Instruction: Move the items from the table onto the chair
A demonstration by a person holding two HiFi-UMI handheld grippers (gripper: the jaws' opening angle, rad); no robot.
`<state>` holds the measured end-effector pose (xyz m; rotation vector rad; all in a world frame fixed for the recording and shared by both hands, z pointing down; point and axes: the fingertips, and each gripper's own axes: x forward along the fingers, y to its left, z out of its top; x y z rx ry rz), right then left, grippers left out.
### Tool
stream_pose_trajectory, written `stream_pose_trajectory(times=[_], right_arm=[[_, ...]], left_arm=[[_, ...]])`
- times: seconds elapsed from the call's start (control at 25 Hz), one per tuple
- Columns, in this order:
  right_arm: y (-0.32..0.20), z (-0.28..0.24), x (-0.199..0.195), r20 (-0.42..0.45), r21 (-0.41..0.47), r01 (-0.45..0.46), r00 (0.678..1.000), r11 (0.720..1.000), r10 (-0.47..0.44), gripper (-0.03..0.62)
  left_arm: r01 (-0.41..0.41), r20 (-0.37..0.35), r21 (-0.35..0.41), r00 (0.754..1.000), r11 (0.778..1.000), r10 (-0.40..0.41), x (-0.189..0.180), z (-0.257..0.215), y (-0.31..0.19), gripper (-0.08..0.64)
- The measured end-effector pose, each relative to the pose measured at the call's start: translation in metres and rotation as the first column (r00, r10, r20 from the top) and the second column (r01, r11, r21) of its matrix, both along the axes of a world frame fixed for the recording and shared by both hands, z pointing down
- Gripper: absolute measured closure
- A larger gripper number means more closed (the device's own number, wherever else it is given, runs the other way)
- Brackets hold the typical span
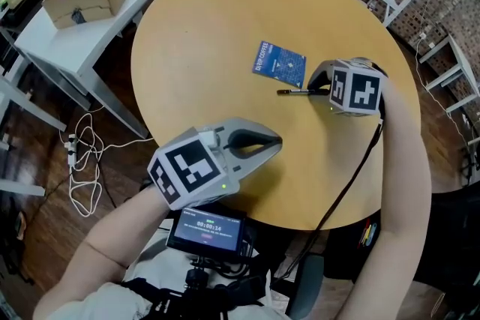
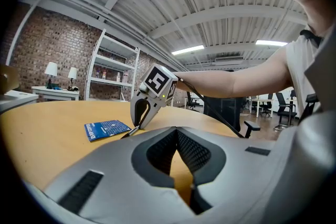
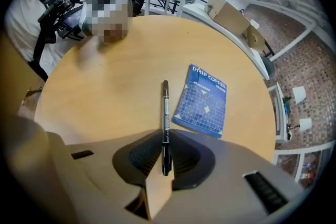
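Pen [image 3: 165,107] pinched by the right hand-held gripper [image 3: 166,132], pointing steeply down; left hand-held gripper [image 2: 176,131] level, pressed together.

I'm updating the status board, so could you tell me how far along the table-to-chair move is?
Nothing looks done: both items are on the table, and no chair bearing items is in view. In hand: the jaws of the right gripper pinch the black pen. Left: carrying it over, then the blue coffee packet; the left gripper is shut and empty.
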<state>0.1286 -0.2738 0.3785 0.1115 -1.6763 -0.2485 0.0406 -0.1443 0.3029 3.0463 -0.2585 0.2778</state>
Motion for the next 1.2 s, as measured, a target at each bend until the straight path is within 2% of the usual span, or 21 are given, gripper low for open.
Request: stream_pose_trajectory(times=[0.12,0.24,0.36,0.44,0.52,0.6,0.64,0.68,0.76,0.8,0.84,0.88,0.92,0.96,1.08,1.2], right_arm=[[0.003,0.000,0.000,-0.007,0.073,0.046,0.999,0.996,-0.046,0.538],[0.008,-0.006,0.000,0.025,0.212,0.069,0.997,0.975,-0.076,0.540],[0.012,-0.028,-0.001,0.137,0.394,-0.006,0.989,0.919,-0.052,0.540],[0.019,-0.049,-0.006,0.292,0.470,-0.123,0.956,0.874,-0.022,0.538],[0.035,-0.072,-0.013,0.479,0.473,-0.256,0.878,0.843,-0.002,0.540],[0.050,-0.093,-0.017,0.656,0.423,-0.398,0.754,0.814,0.027,0.540],[0.056,-0.104,-0.017,0.736,0.382,-0.475,0.675,0.793,0.050,0.540],[0.061,-0.113,-0.015,0.811,0.323,-0.553,0.580,0.768,0.077,0.540],[0.072,-0.123,-0.008,0.925,0.148,-0.682,0.351,0.716,0.143,0.540],[0.077,-0.124,-0.004,0.954,0.058,-0.722,0.243,0.690,0.174,0.540],[0.083,-0.123,0.000,0.968,-0.014,-0.745,0.156,0.667,0.195,0.540],[0.088,-0.121,0.002,0.974,-0.059,-0.758,0.099,0.649,0.204,0.540],[0.093,-0.119,0.005,0.976,-0.075,-0.770,0.073,0.634,0.204,0.540],[0.098,-0.117,0.007,0.978,-0.068,-0.784,0.071,0.617,0.197,0.540],[0.108,-0.116,0.017,0.978,-0.014,-0.822,0.107,0.570,0.179,0.540],[0.115,-0.118,0.028,0.976,0.022,-0.840,0.135,0.541,0.170,0.540]], left_arm=[[-0.014,-0.001,0.021,1.000,1.000,0.014,0.001,0.002,0.000,0.557],[-0.012,-0.002,0.016,1.000,1.000,0.012,0.001,0.002,0.002,0.557],[0.002,-0.003,-0.003,1.000,1.000,-0.002,0.000,0.000,0.001,0.557],[0.001,-0.001,0.000,1.000,1.000,-0.001,-0.001,0.000,0.000,0.557],[0.004,-0.002,-0.007,1.000,1.000,-0.004,-0.002,0.000,0.001,0.556],[0.004,-0.004,-0.010,1.000,1.000,-0.004,-0.002,-0.001,0.001,0.557],[0.004,-0.004,-0.010,1.000,1.000,-0.004,-0.002,-0.001,0.001,0.557],[0.004,-0.005,-0.010,1.000,1.000,-0.004,-0.002,-0.001,0.001,0.557],[0.007,-0.007,-0.006,1.000,1.000,-0.007,-0.003,0.000,0.000,0.557],[0.013,-0.009,0.001,1.000,1.000,-0.013,-0.003,0.002,-0.002,0.557],[0.022,-0.013,0.010,1.000,1.000,-0.022,-0.004,0.004,-0.005,0.557],[0.029,-0.016,0.014,0.999,0.999,-0.029,-0.003,0.005,-0.006,0.557],[0.030,-0.018,0.015,0.999,0.999,-0.030,-0.001,0.005,-0.006,0.557],[0.026,-0.021,0.018,0.999,1.000,-0.025,0.002,0.005,-0.006,0.557],[0.012,-0.022,0.023,1.000,1.000,-0.011,0.011,0.006,-0.005,0.557],[0.006,-0.021,0.027,1.000,1.000,-0.005,0.024,0.003,-0.004,0.557]])
